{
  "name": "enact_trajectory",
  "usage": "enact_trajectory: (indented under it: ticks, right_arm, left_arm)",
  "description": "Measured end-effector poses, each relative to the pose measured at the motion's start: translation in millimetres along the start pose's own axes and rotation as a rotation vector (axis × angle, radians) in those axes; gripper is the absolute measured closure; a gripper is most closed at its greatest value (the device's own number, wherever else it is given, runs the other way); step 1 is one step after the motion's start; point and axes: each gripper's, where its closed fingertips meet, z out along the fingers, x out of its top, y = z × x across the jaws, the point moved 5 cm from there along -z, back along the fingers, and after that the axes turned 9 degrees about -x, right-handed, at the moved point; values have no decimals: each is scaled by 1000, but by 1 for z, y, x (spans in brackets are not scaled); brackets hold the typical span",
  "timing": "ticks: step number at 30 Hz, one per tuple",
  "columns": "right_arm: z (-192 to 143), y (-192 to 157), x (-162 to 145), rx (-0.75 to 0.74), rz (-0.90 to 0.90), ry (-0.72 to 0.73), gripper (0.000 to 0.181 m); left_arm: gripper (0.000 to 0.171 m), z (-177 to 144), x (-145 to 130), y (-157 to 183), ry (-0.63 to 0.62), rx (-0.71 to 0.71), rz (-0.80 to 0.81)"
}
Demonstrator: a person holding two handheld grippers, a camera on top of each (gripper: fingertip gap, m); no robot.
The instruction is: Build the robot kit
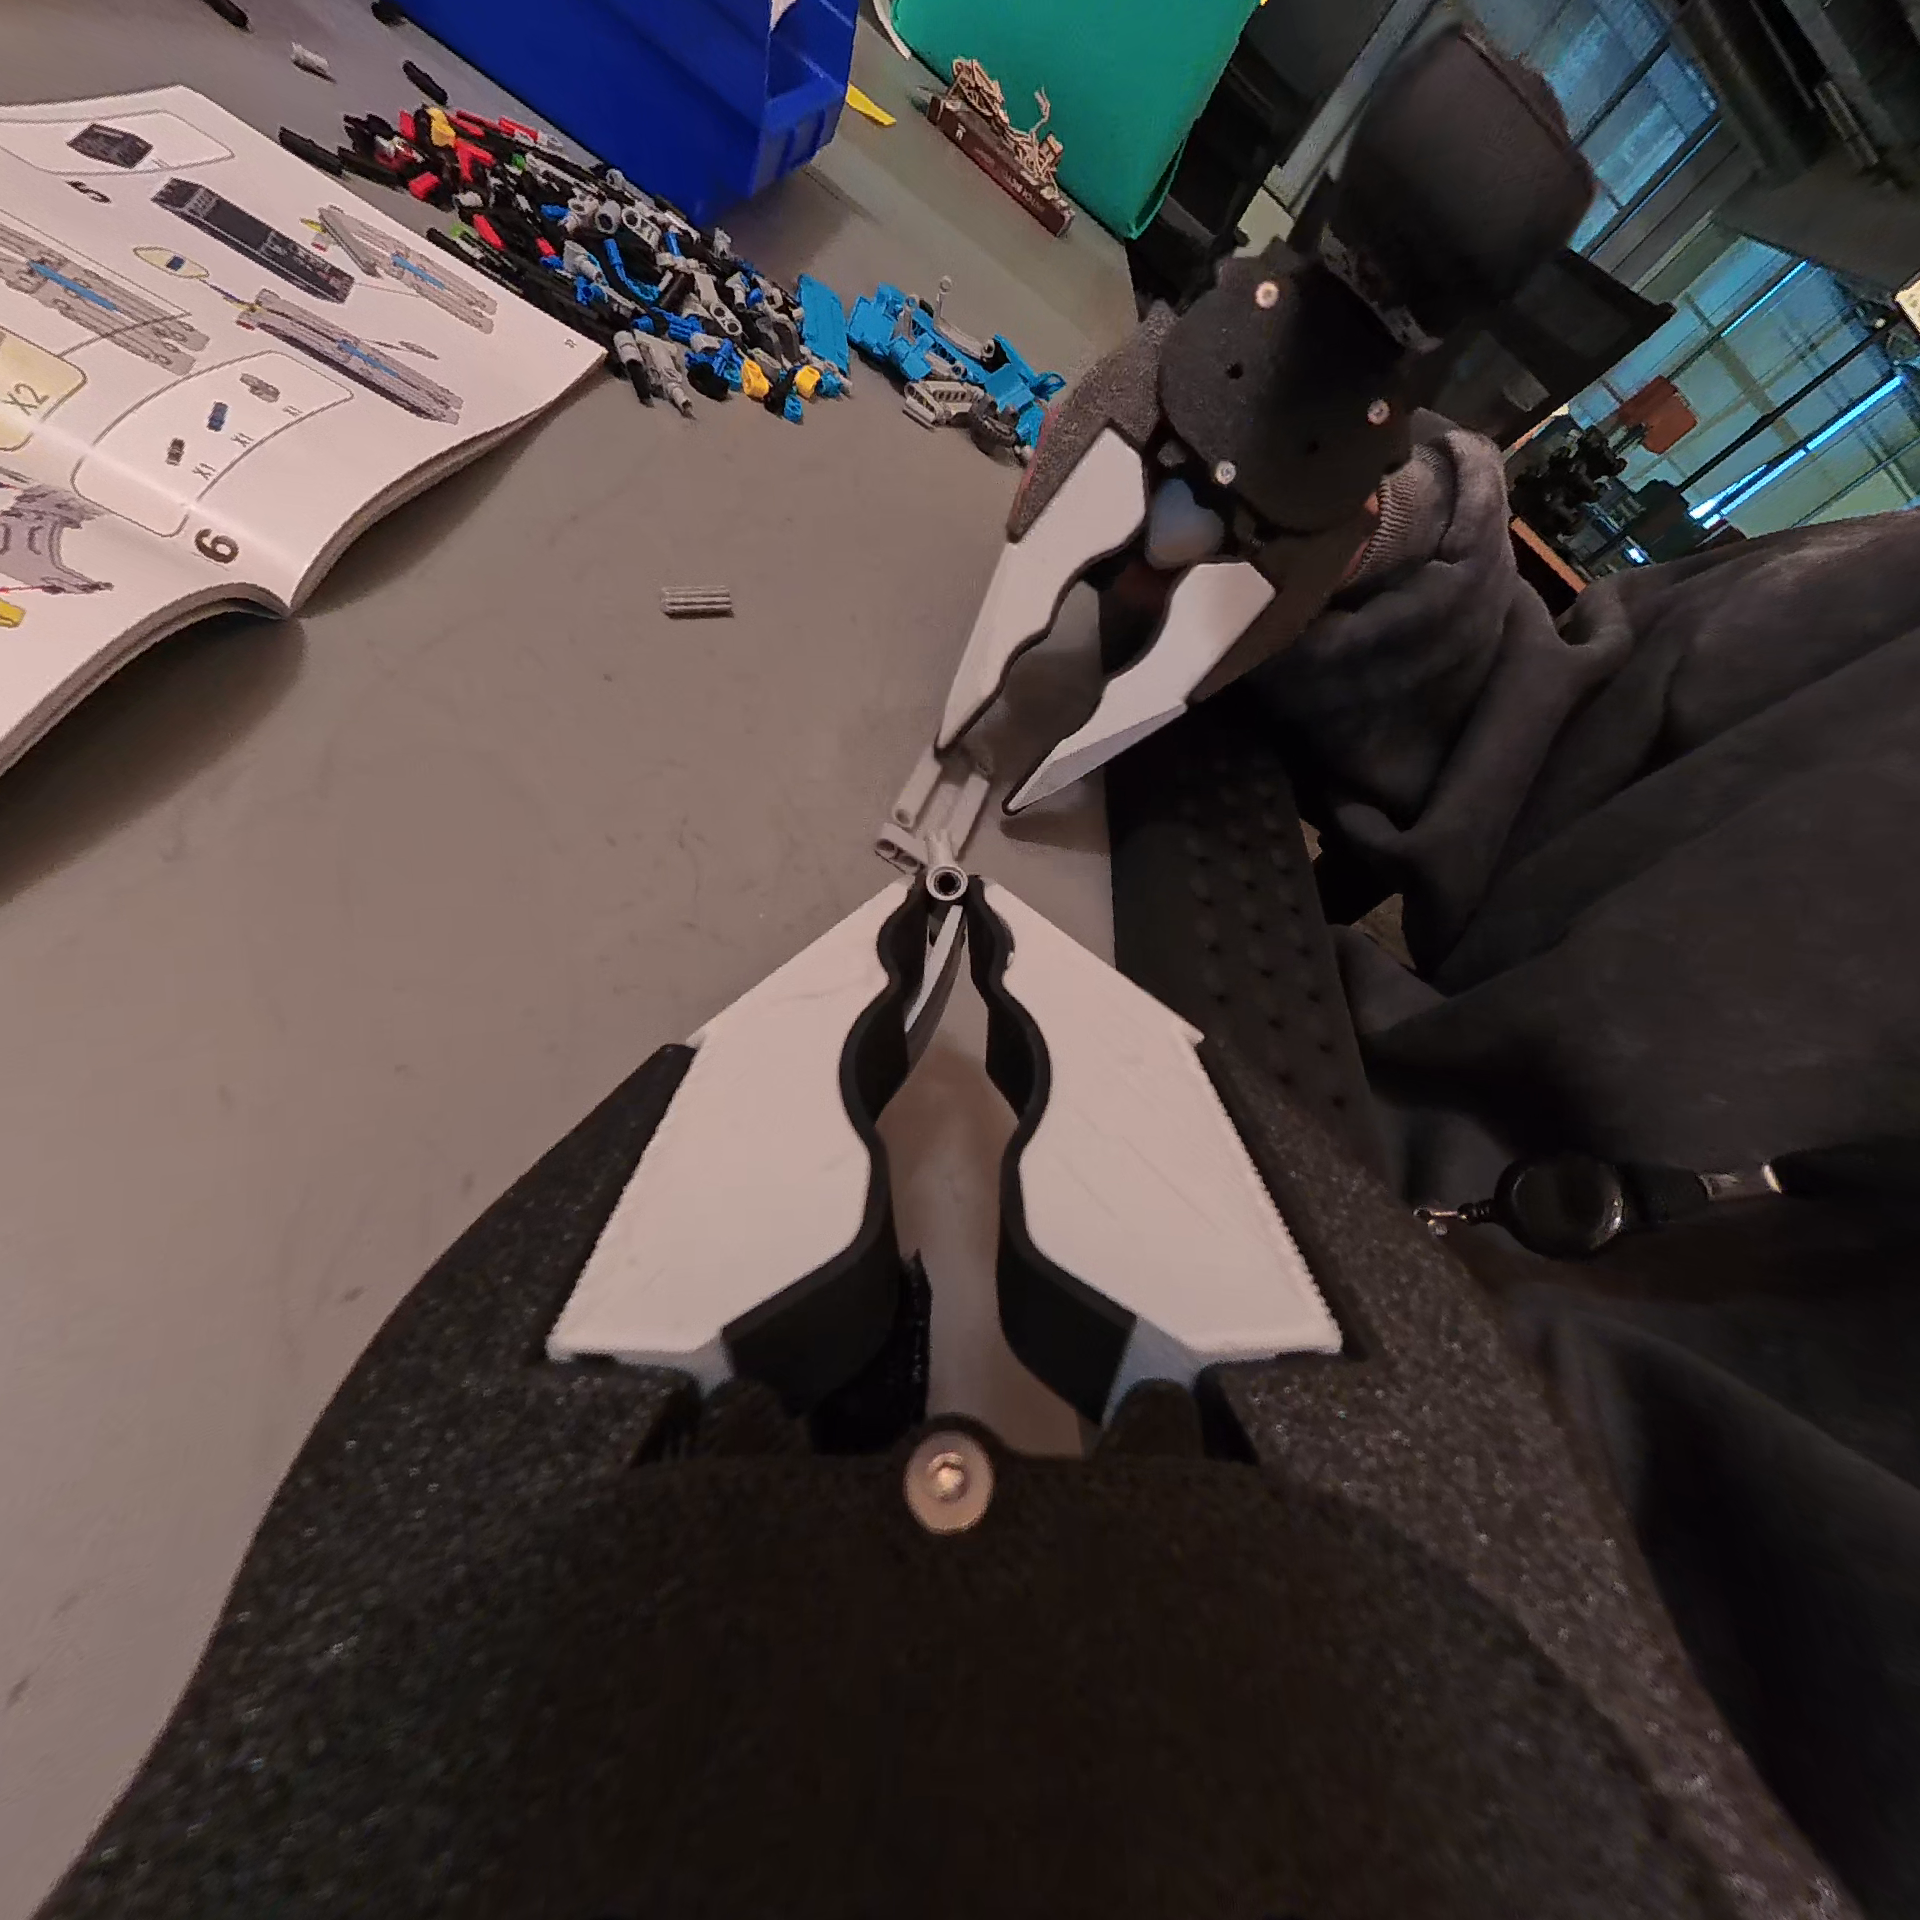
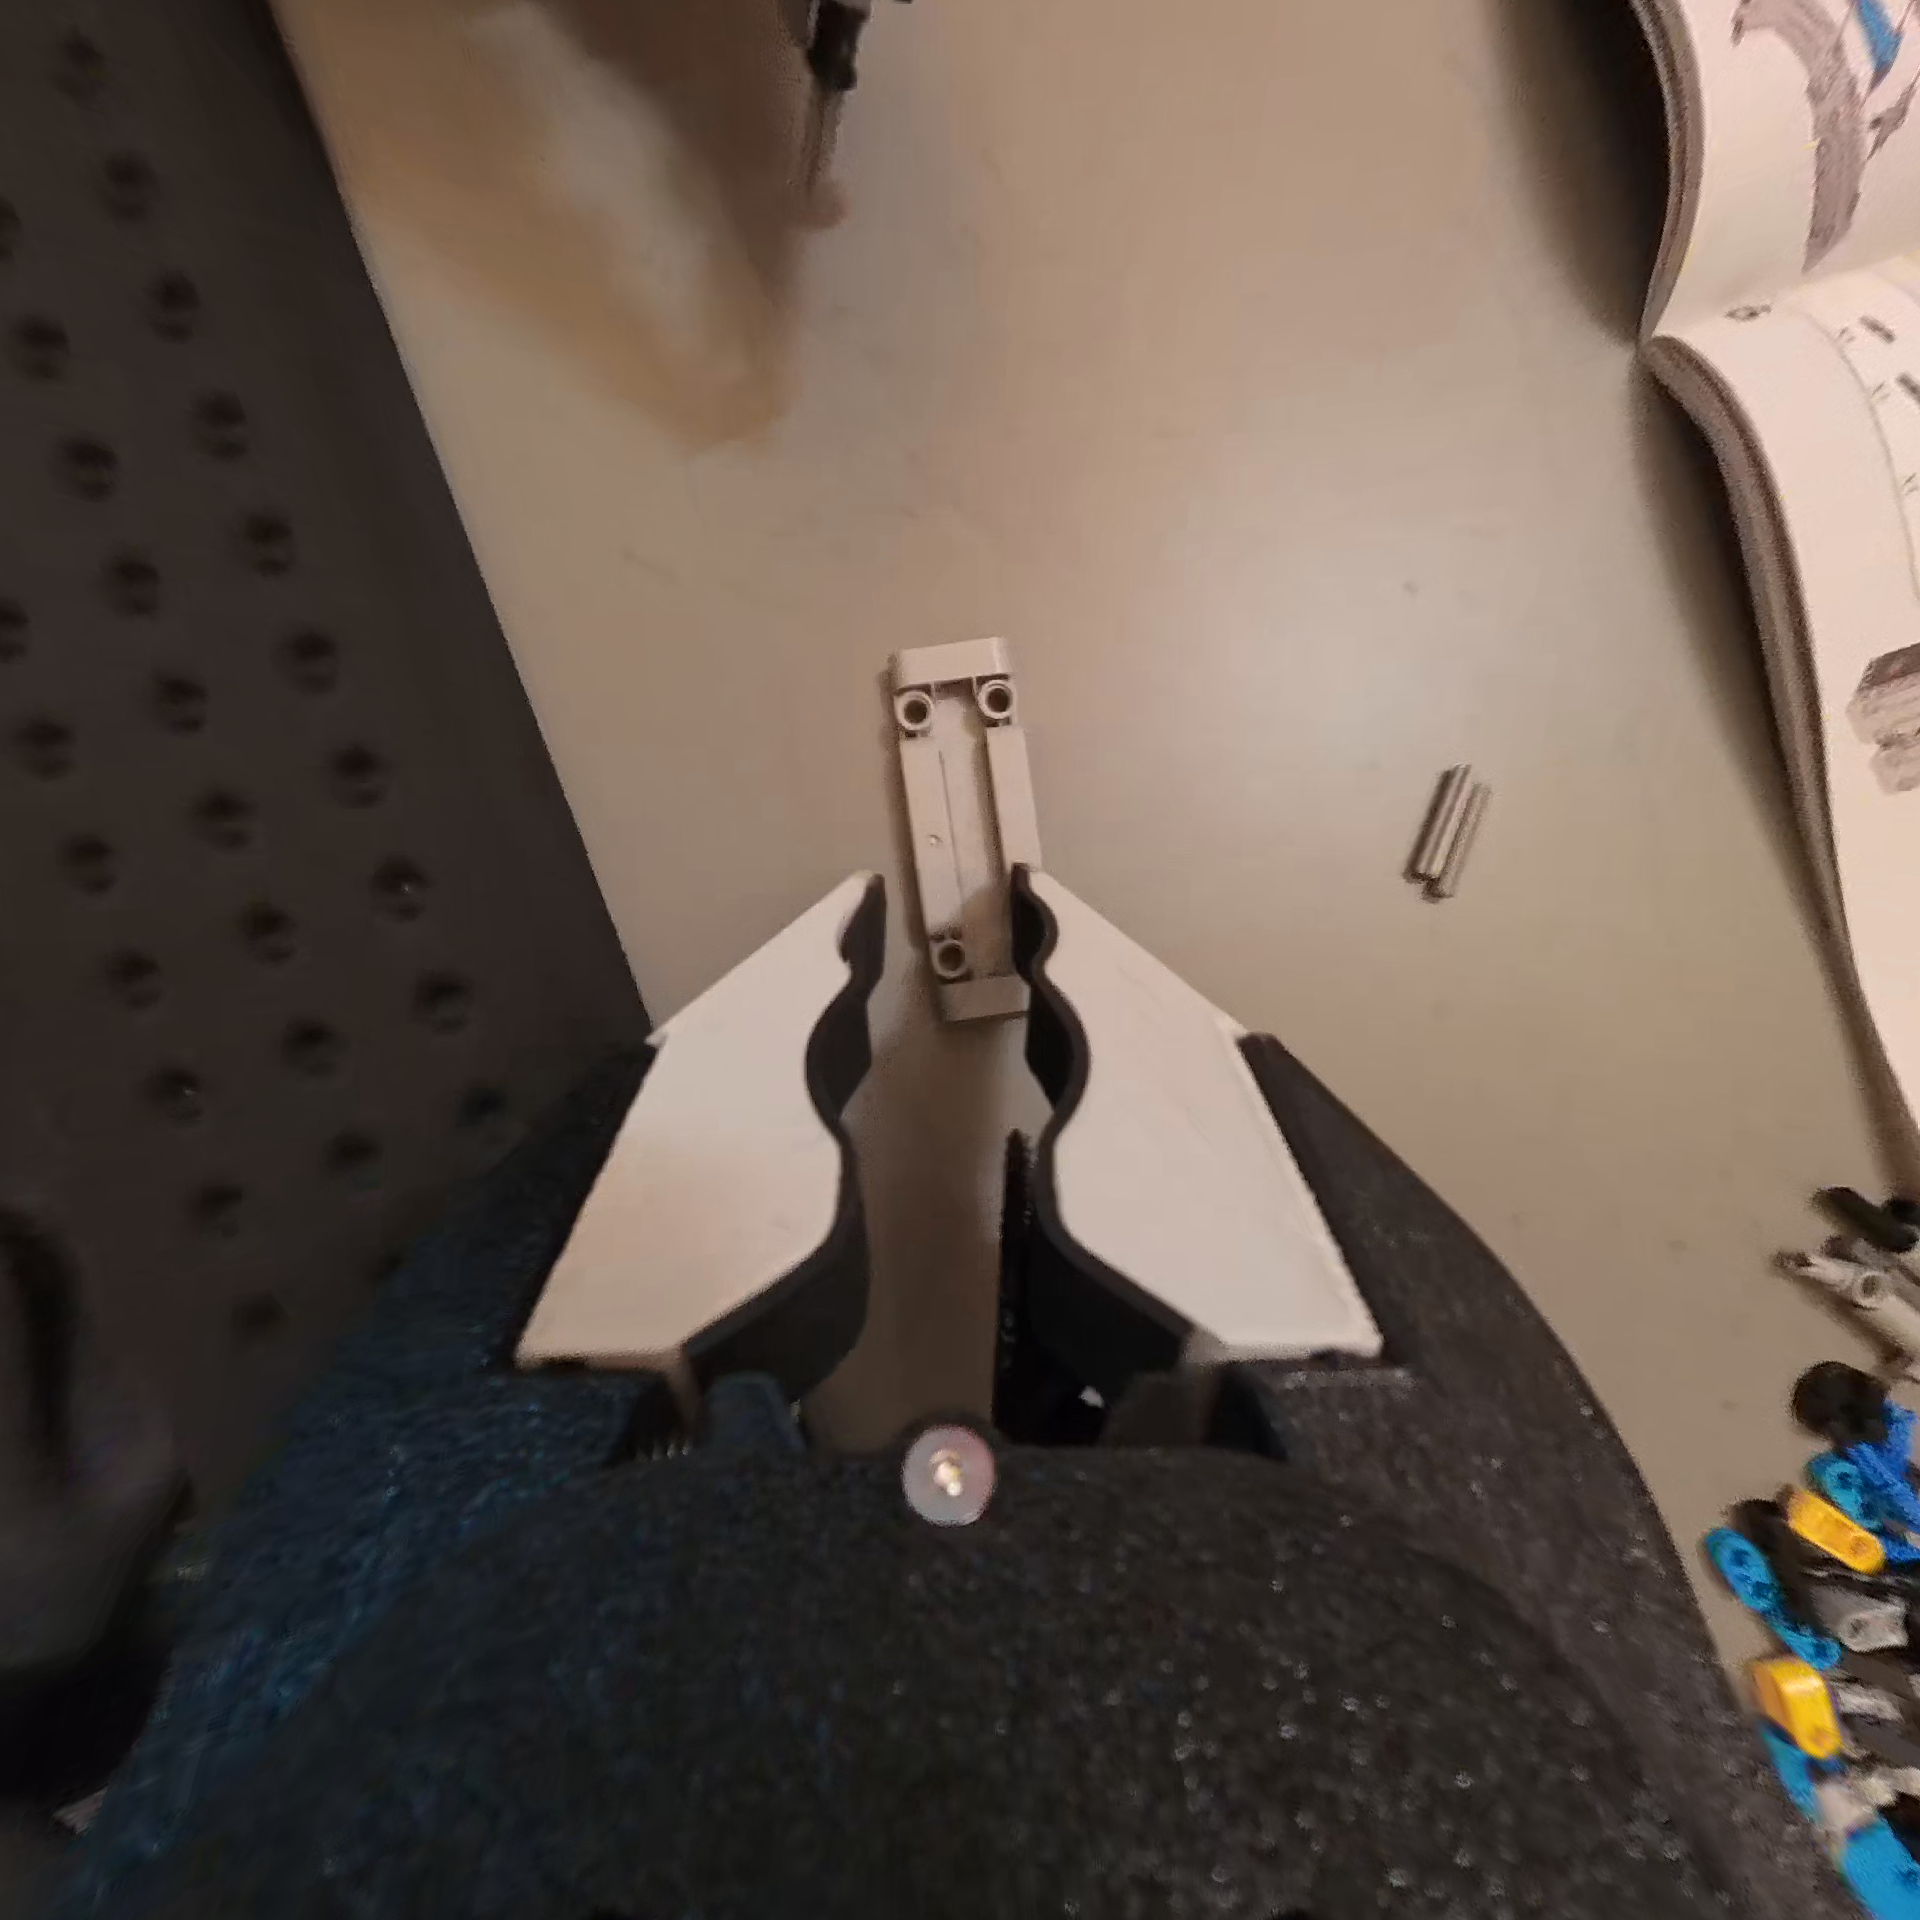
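My left gripper point(image 1: 945, 896) is shut on a small grey pin point(image 1: 945, 884), which sticks out at its tips just above the grey table point(image 1: 520, 935). Right in front of it lies a flat grey frame piece point(image 1: 920, 805). My right gripper point(image 1: 987, 774) is open and comes down over that piece from the far side. In the right wrist view the right gripper point(image 2: 951, 888) has one jaw on each side of the frame piece point(image 2: 961, 769), which lies flat on the table. A blurred pale finger point(image 2: 644, 229) of the left gripper shows at the top.
An open instruction booklet point(image 1: 208, 343) lies to the left and shows in the right wrist view point(image 2: 1818, 520). Behind it are a pile of small parts point(image 1: 623, 260), a blue assembly point(image 1: 935, 343) and a blue bin point(image 1: 665, 94). A loose grey beam point(image 1: 696, 601) lies nearby. A black perforated mat point(image 1: 1236, 935) borders the table. The left gripper's tips are roughly 12 cm from the right gripper's.
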Motion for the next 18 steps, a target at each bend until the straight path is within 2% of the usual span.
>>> enact_trajectory:
  ticks: [3,6,7,10,12,14,16,18]
  right_arm:
    - [-6,7,5,-61,-22,54,151]
    - [-1,9,1,45,56,47,134]
    - [3,9,-1,72,65,32,134]
    - [12,6,1,69,10,36,140]
    - [12,-1,5,66,-77,47,158]
    - [11,-1,8,0,-156,46,158]
    - [9,7,17,-200,-314,104,158]
    - [-4,10,41,-448,-498,260,158]
  left_arm:
    - [166,-1,1,1,6,-3,0]
    - [166,1,0,2,-1,-22,-7]
    - [166,2,-1,3,-7,-26,-9]
    - [166,4,-3,4,-20,-40,-11]
    - [166,5,-3,6,-14,-63,-24]
    - [166,4,-2,7,3,-88,-50]
    - [166,3,-2,6,22,-122,-101]
    - [166,2,-1,6,59,-167,-161]
